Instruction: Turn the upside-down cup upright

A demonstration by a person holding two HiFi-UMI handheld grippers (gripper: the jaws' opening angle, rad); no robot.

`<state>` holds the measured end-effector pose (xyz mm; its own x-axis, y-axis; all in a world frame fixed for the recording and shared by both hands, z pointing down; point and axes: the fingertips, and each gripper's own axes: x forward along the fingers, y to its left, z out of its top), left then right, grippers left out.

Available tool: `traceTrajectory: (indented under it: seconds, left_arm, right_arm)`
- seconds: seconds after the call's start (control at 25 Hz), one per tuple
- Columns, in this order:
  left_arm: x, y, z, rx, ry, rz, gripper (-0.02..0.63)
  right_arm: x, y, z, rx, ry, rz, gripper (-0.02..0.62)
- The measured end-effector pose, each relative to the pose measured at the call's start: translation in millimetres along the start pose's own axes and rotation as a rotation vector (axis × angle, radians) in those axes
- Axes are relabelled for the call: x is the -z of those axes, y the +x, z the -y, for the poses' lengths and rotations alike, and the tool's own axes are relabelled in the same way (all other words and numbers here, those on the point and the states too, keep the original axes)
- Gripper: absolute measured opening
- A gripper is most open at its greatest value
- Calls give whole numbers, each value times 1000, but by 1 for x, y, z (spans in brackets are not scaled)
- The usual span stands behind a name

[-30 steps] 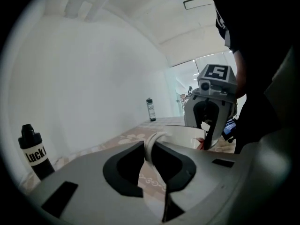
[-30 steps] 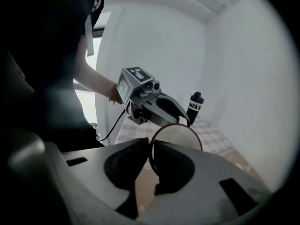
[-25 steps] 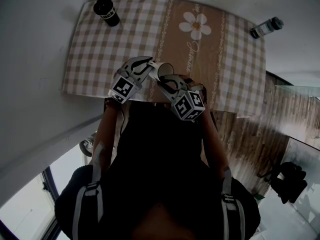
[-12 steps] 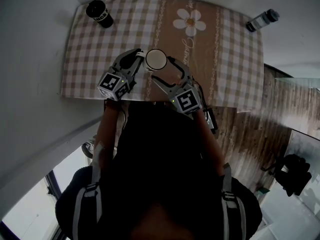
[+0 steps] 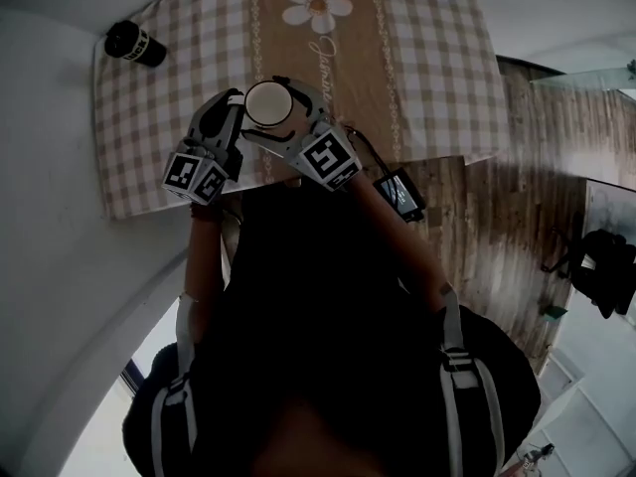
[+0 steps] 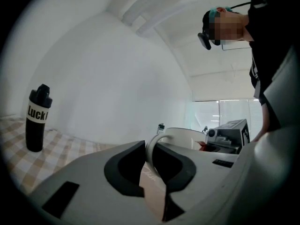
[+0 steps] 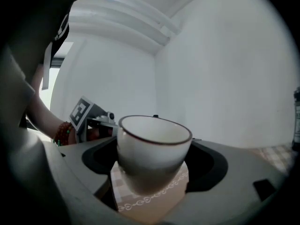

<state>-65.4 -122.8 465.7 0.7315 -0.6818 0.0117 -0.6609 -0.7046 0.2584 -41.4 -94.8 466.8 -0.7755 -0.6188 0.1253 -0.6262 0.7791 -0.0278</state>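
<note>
The left gripper (image 6: pixel 151 161) is clamped on the thin white handle (image 6: pixel 157 142) of the cup (image 7: pixel 152 144). The cup sits mouth-up, slightly tilted, over the checked tablecloth (image 5: pixel 437 68). The right gripper (image 7: pixel 152 182) has just been opening, and its jaws stand wide on either side of the cup, clear of its wall. Far beyond the left jaws, off to their left, a black bottle (image 6: pixel 36 118) stands upright.

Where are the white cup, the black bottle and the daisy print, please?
white cup (image 7: pixel 151 146): right gripper view, on its outer wall.
black bottle (image 6: pixel 35 132): left gripper view, on its body.
daisy print (image 5: pixel 319 6): head view, on the flower's centre.
</note>
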Motion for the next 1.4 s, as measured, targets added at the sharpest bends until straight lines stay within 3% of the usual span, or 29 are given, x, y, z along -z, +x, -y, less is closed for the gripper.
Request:
traceTrajectory:
  seconds: [0.28,0.44,0.92,1.16,1.4]
  left_arm:
    - [12,0,5,22,44,-31,43]
    - [18,-2,7,20,56,-55,43]
    - [23,0,12,73,-36,-29,44]
    - [21,-5,15,115,27,-51,51]
    - [24,-10,14,132,75,-84,54]
  right_arm:
    - [7,2,-2,-23,-34,-21,442]
    - [13,2,-6,-41,-1,-27,440]
    - [10,-2,-10,-126,97,43,420]
    - [12,0,-14,-150,104,34,417]
    - [10,5,-18,-181,15,26,418]
